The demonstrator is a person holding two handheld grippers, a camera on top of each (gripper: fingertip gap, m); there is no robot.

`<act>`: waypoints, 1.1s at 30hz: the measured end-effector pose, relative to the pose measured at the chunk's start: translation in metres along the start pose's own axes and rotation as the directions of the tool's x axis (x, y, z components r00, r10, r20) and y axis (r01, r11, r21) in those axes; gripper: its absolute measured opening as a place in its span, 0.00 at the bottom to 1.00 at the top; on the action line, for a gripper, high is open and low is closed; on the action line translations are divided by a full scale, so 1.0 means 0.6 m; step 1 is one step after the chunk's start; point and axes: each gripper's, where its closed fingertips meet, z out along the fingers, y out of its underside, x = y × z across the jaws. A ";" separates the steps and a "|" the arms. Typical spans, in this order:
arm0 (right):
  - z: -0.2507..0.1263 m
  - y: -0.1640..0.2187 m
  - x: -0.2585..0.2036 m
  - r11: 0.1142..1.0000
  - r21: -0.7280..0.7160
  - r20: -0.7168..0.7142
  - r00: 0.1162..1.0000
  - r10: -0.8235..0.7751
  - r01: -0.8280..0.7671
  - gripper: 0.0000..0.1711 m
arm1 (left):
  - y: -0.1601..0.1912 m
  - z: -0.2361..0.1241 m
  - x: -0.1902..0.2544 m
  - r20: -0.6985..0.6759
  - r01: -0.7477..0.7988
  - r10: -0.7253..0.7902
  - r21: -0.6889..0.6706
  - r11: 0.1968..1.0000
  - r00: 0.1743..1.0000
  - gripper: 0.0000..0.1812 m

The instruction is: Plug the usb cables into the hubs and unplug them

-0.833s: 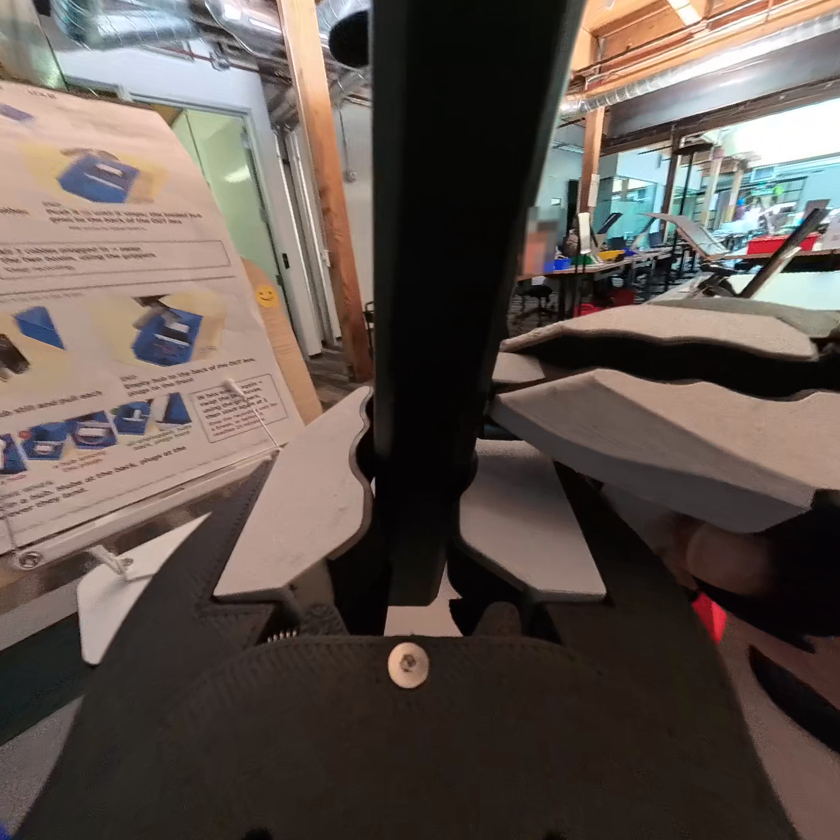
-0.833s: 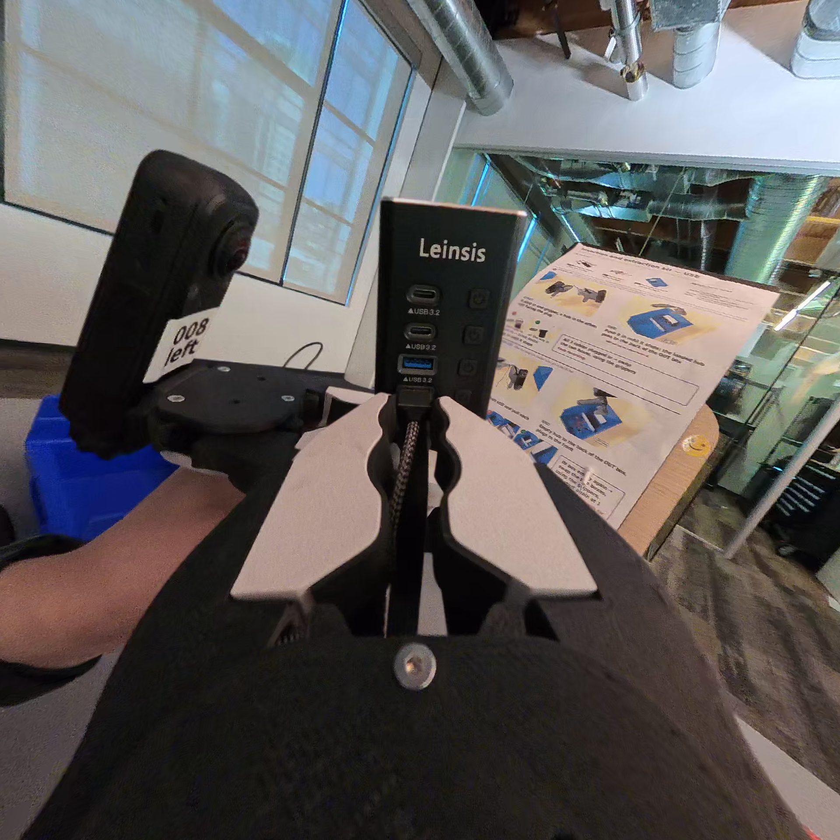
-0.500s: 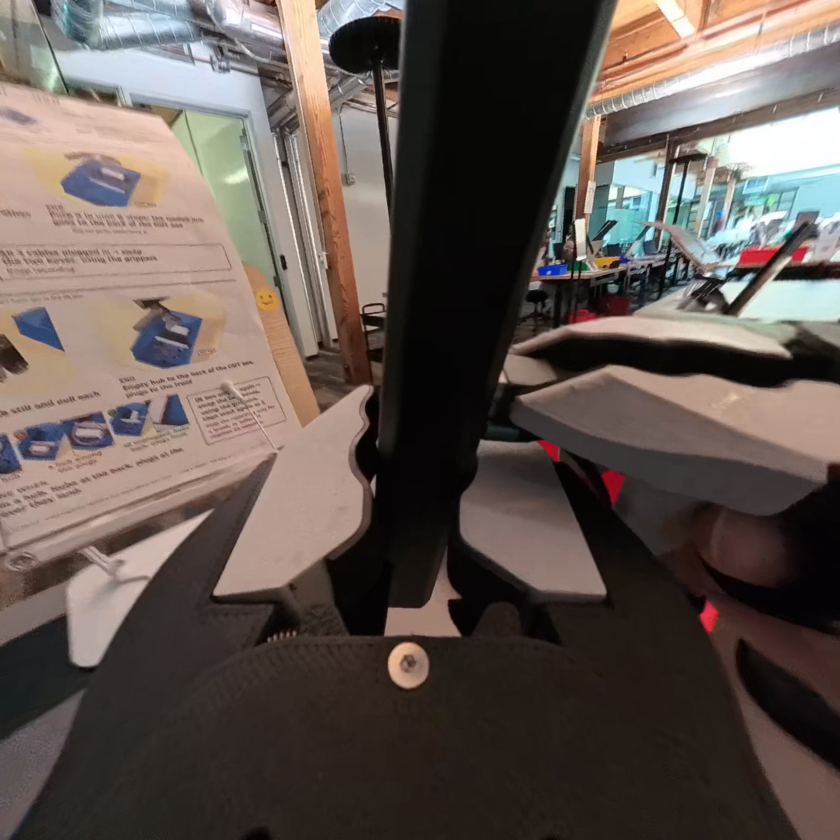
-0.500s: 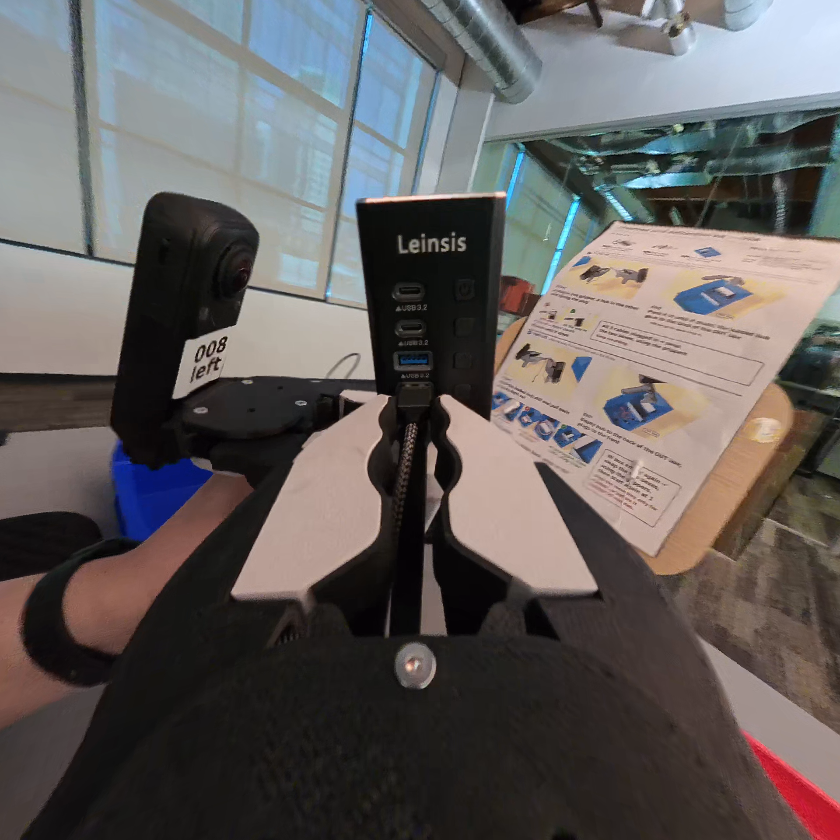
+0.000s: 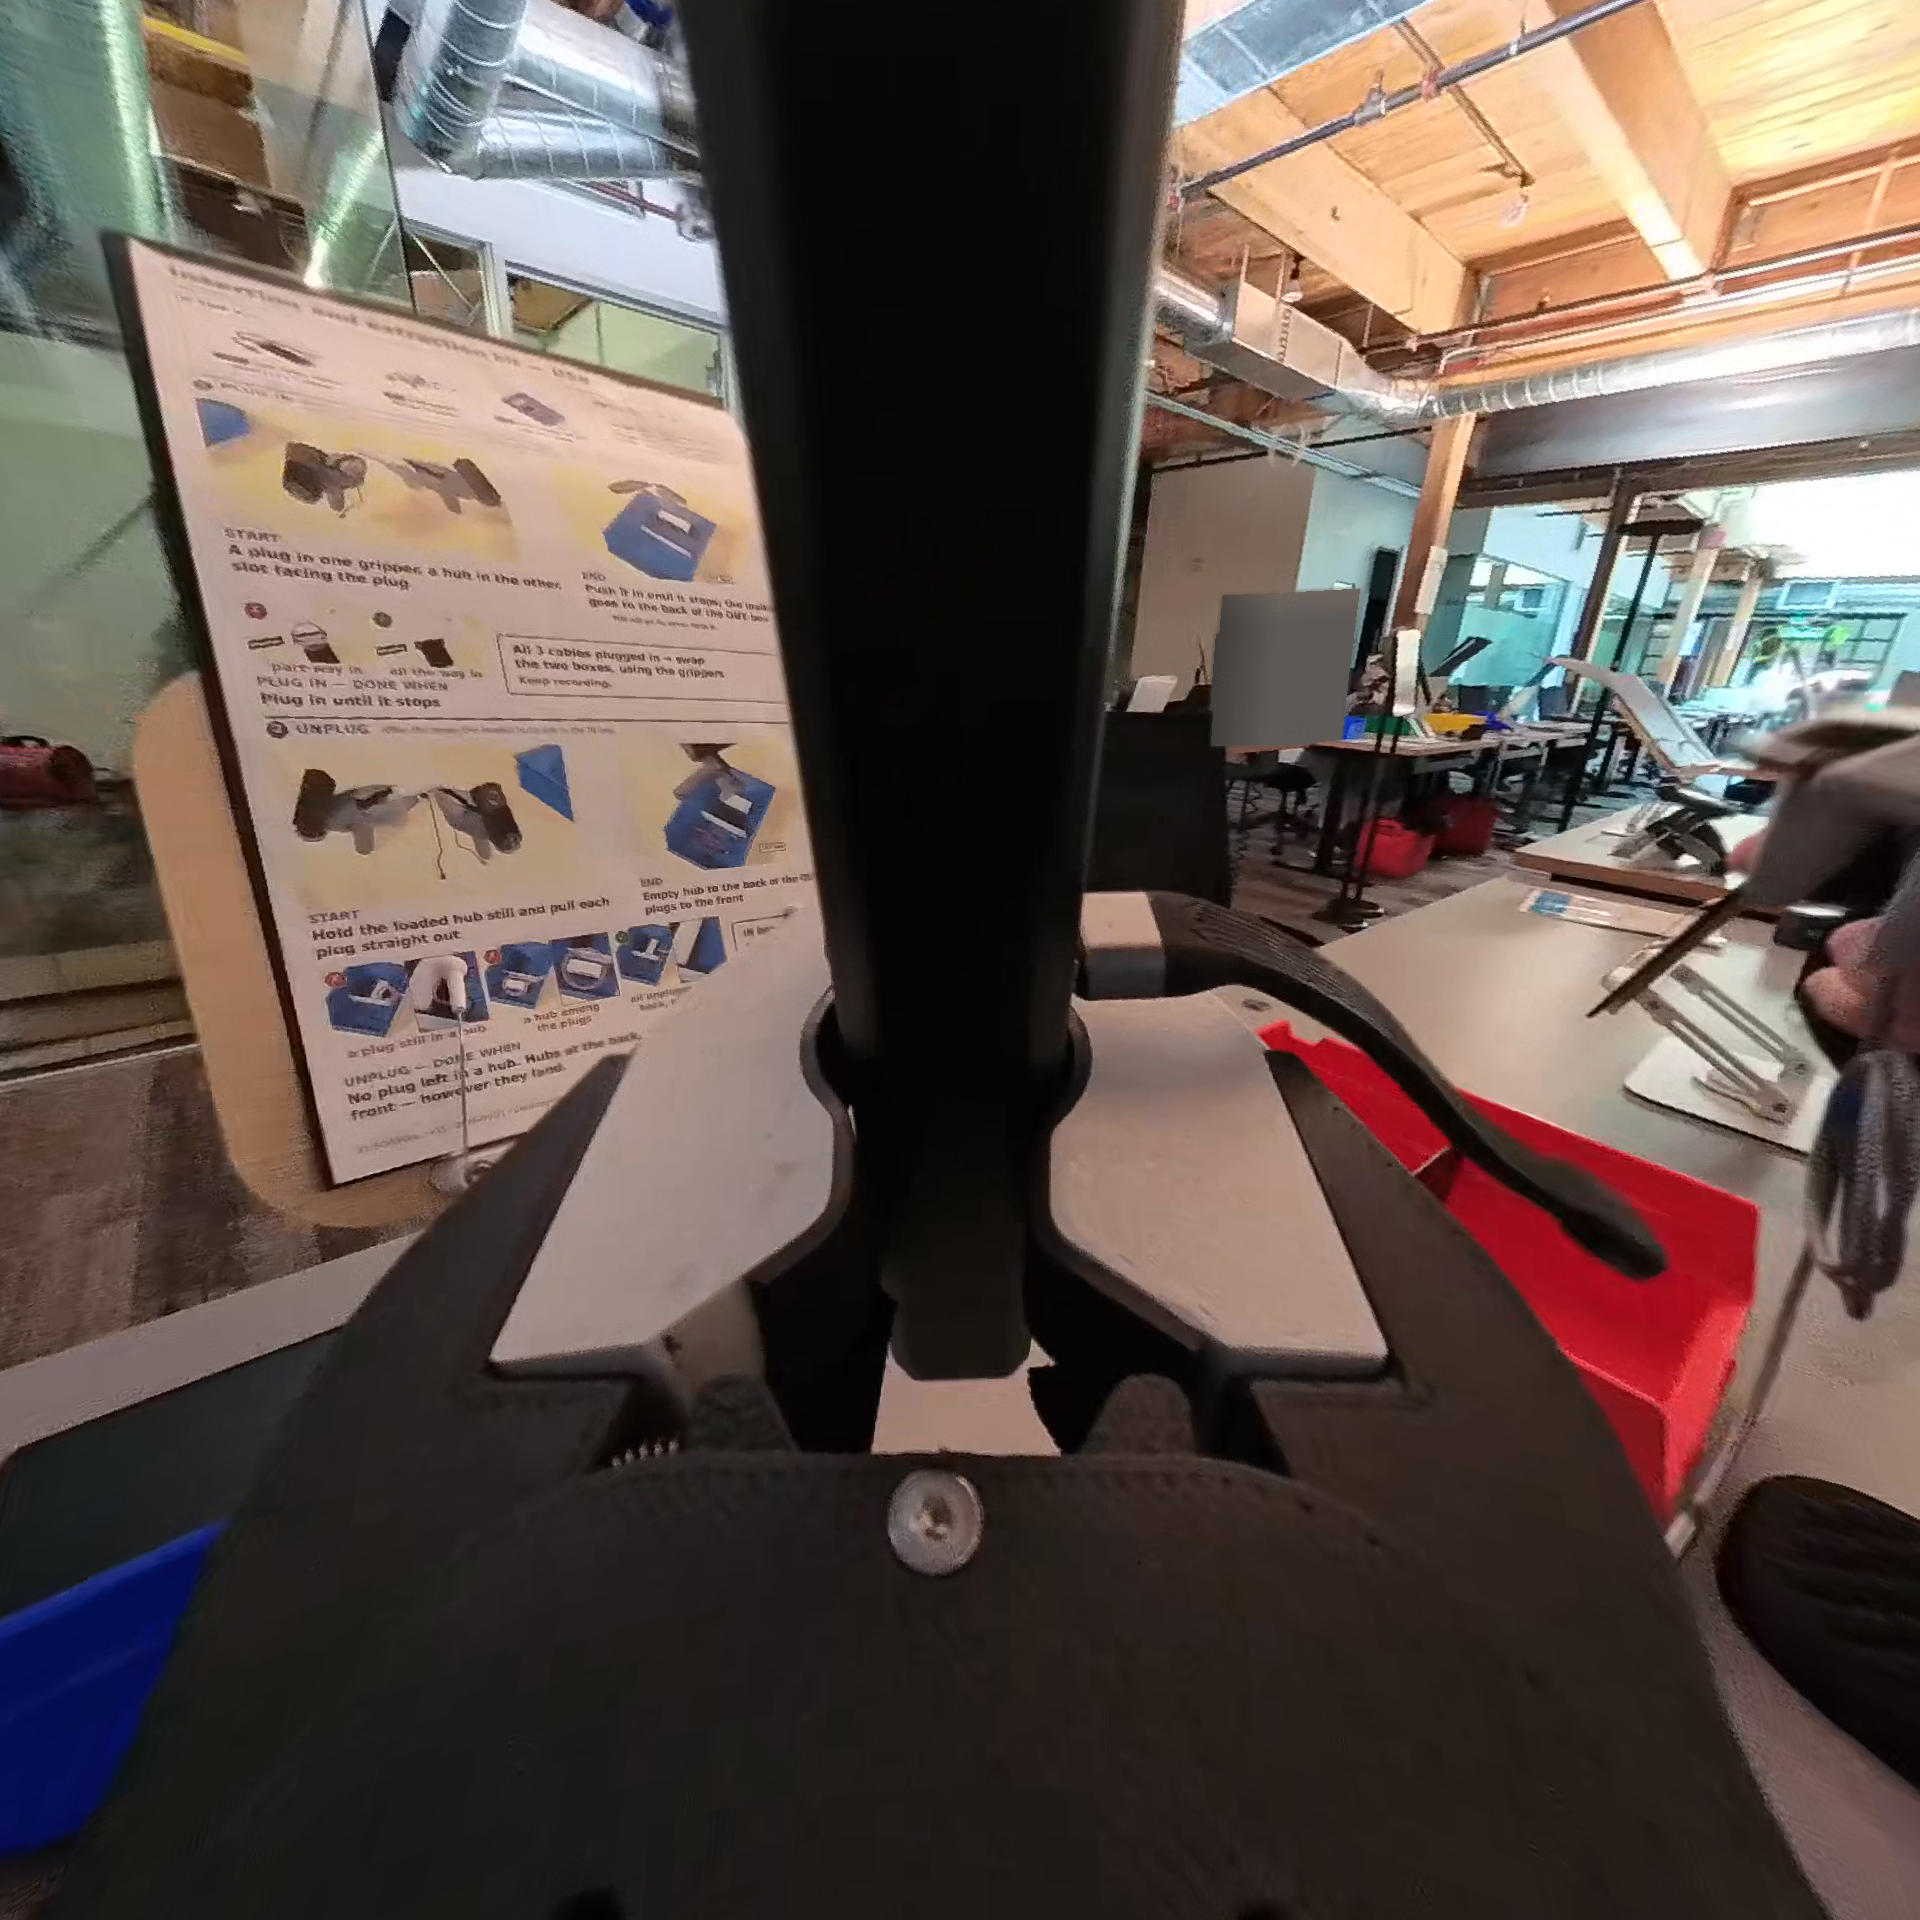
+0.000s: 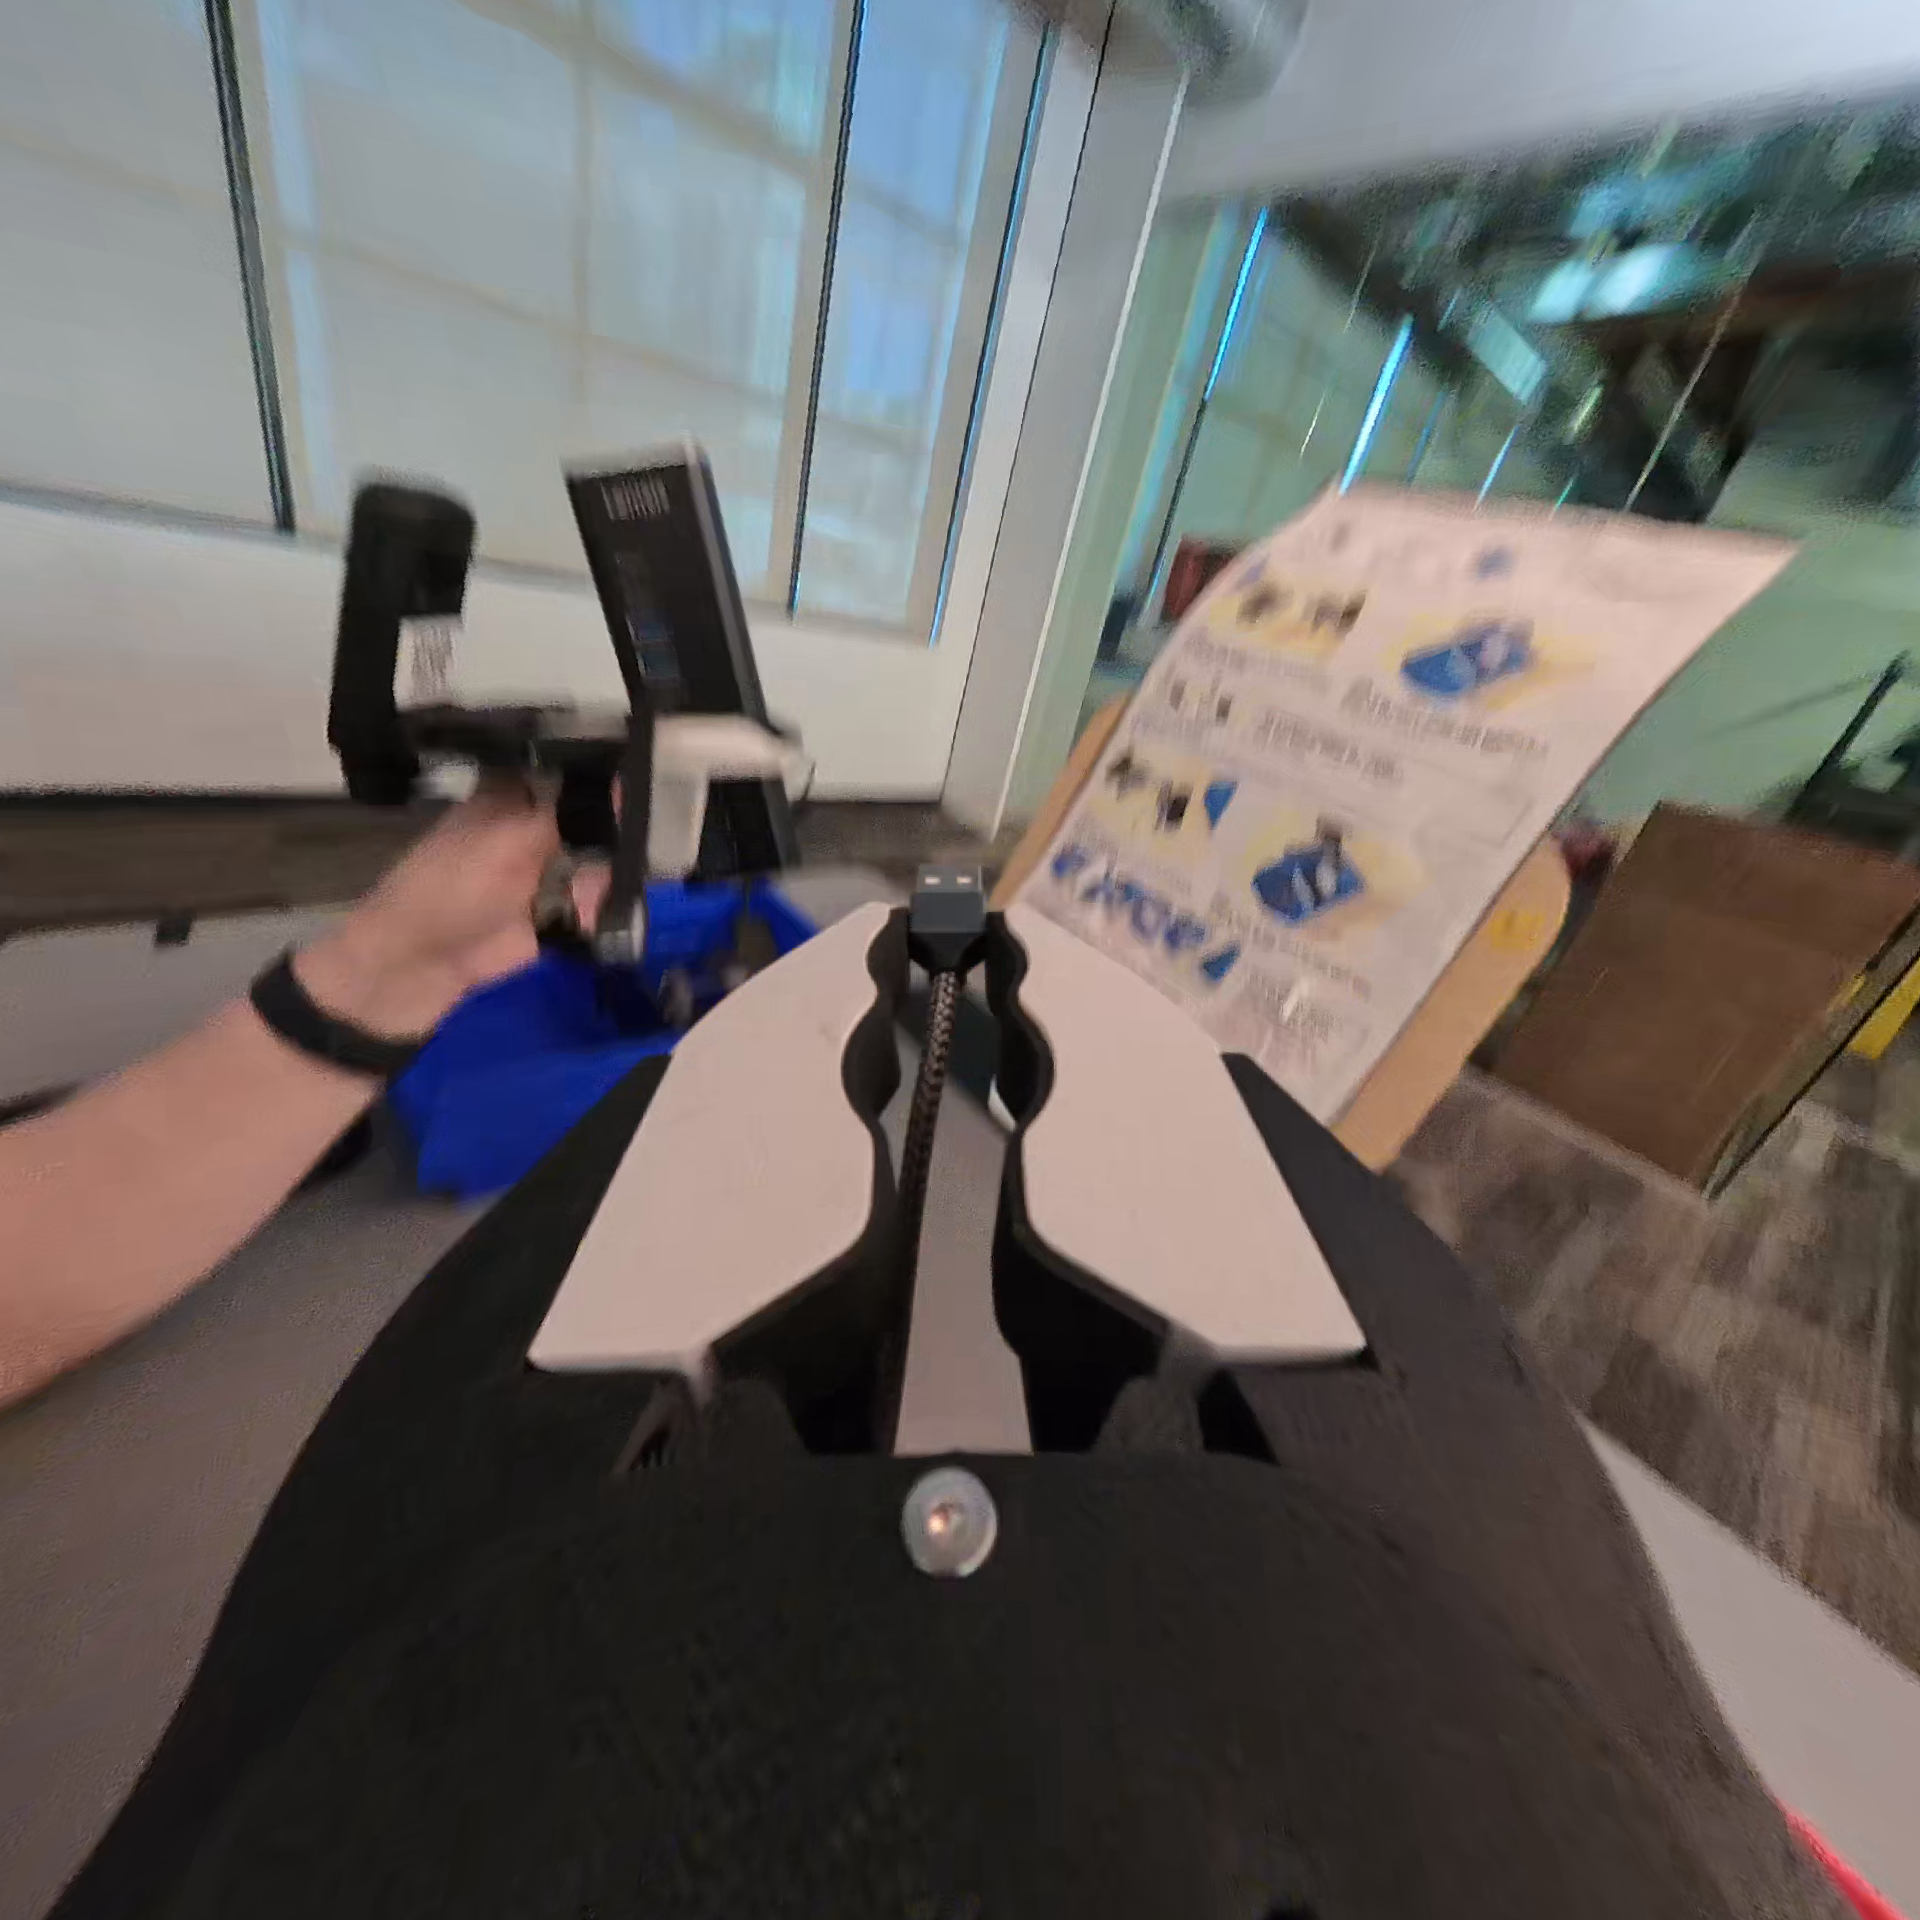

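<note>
My right hand-held gripper [image 6: 948, 925] is clamped on the plug [image 6: 948, 896] of the braided cable [image 6: 928, 1081], metal tip poking out past the fingertips, free of any port. My left hand-held gripper [image 5: 940, 1049] is closed around the black hub [image 5: 935, 520], which stands upright straight out of its fingers.

Step in hand, as I judge it: unplug done for this cable, next is dropping it off or lining up another. To do it well: keep the plug pinched straight, don't let the cable twist, hold the hub still and port side facing the plug.

From the right view the hub [image 6: 675, 634] sits up and to the left of the plug, well apart, above the blue bin [image 6: 499, 1070]. Red bin [image 5: 1558, 1247] lies on the tabletop [image 5: 1455, 987] to the right of the left hand-held gripper. Instruction sheet [image 6: 1351, 748] stands farther back.
</note>
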 end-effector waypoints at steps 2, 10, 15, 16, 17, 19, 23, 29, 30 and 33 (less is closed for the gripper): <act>-0.022 0.032 0.032 0.994 -0.107 -0.023 0.999 -0.026 0.024 0.09 | -0.009 -0.013 -0.001 -0.035 0.034 -0.034 -0.013 0.999 0.999 0.16; -0.065 0.166 0.169 0.925 -0.372 -0.201 0.967 -0.158 0.074 0.09 | -0.017 -0.018 0.016 -0.083 0.017 -0.018 -0.019 1.000 0.996 0.16; -0.081 0.236 0.167 0.881 -0.470 -0.073 0.993 -0.098 0.052 0.09 | -0.002 -0.004 0.033 -0.092 -0.018 0.013 -0.059 0.998 0.996 0.16; -0.090 0.264 0.162 0.844 -0.533 -0.030 0.996 -0.082 0.054 0.09 | -0.001 -0.002 0.038 -0.096 -0.022 0.017 -0.054 0.998 0.995 0.16; -0.100 0.290 0.164 0.810 -0.584 -0.010 0.997 -0.080 0.059 0.09 | -0.001 0.000 0.043 -0.104 -0.022 0.017 -0.047 0.999 0.994 0.16; -0.121 0.342 0.143 0.735 -0.678 0.055 0.997 0.061 -0.008 0.09 | 0.000 0.003 0.056 -0.137 0.000 -0.005 -0.039 0.999 0.991 0.17; -0.167 0.427 0.101 0.572 -0.818 0.129 0.952 0.277 -0.056 0.09 | -0.001 0.007 0.087 -0.224 0.034 -0.039 -0.024 0.999 0.974 0.17; -0.198 0.514 0.085 0.399 -0.912 0.077 0.911 0.404 -0.099 0.09 | -0.005 0.007 0.129 -0.333 0.041 -0.038 0.001 0.999 0.942 0.16; -0.204 0.528 0.089 0.357 -0.929 0.053 0.917 0.396 -0.101 0.09 | -0.004 0.009 0.136 -0.345 0.041 -0.040 -0.004 0.999 0.938 0.16; -0.202 0.536 0.094 0.314 -0.941 0.008 0.920 0.391 -0.125 0.10 | 0.005 0.013 0.154 -0.379 0.024 -0.033 -0.027 0.999 0.925 0.17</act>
